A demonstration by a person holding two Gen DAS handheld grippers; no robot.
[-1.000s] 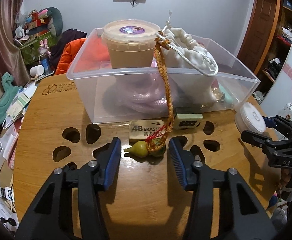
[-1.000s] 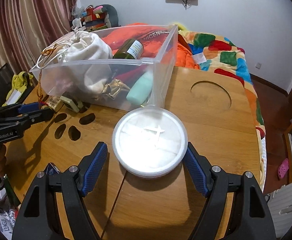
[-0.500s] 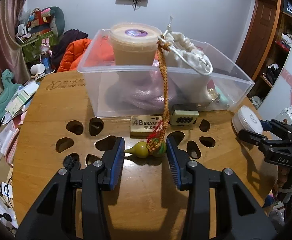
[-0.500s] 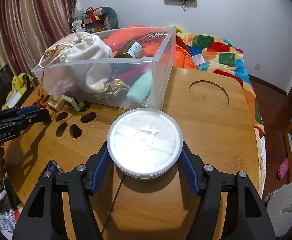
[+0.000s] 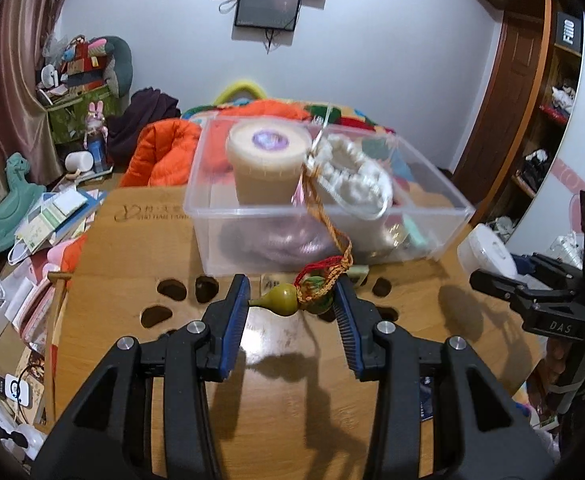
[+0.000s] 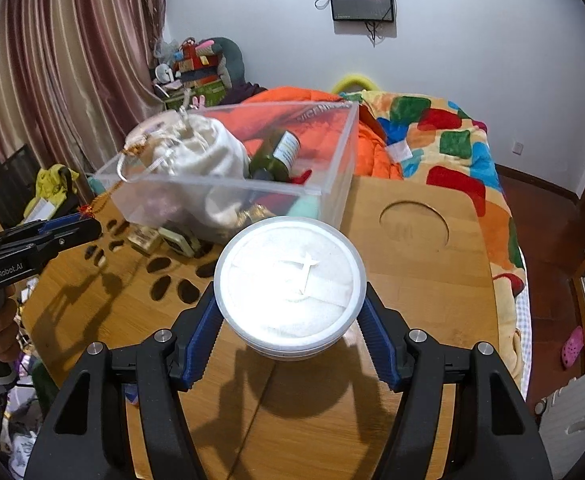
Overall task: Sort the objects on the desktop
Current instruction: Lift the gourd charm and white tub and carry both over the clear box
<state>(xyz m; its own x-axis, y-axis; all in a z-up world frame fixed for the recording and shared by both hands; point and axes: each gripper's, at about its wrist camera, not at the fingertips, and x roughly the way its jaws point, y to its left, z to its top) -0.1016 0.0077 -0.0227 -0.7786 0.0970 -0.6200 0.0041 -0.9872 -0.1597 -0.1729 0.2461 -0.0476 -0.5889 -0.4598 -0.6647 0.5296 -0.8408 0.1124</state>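
Observation:
My left gripper [image 5: 292, 308] is shut on a green gourd charm [image 5: 298, 298] and holds it above the wooden table [image 5: 292, 420]. Its orange braided cord [image 5: 328, 224] runs up to a white drawstring bag [image 5: 356, 176] in the clear plastic bin [image 5: 324, 216]. My right gripper [image 6: 290, 320] is shut on a round white lidded tub [image 6: 290, 280], held above the table beside the bin [image 6: 228, 184]. The tub also shows in the left wrist view [image 5: 486, 254].
The bin holds a beige lidded cup [image 5: 268, 164], a dark bottle [image 6: 276, 156] and a mint tube [image 6: 304, 206]. An eraser [image 6: 144, 236] and a small green box [image 6: 178, 240] lie by the bin's front. The table has cut-out holes [image 5: 172, 290] and a round recess [image 6: 414, 224].
Both grippers closed on their objects and lifted them off the table: the left on the gourd charm, the right on the white tub.

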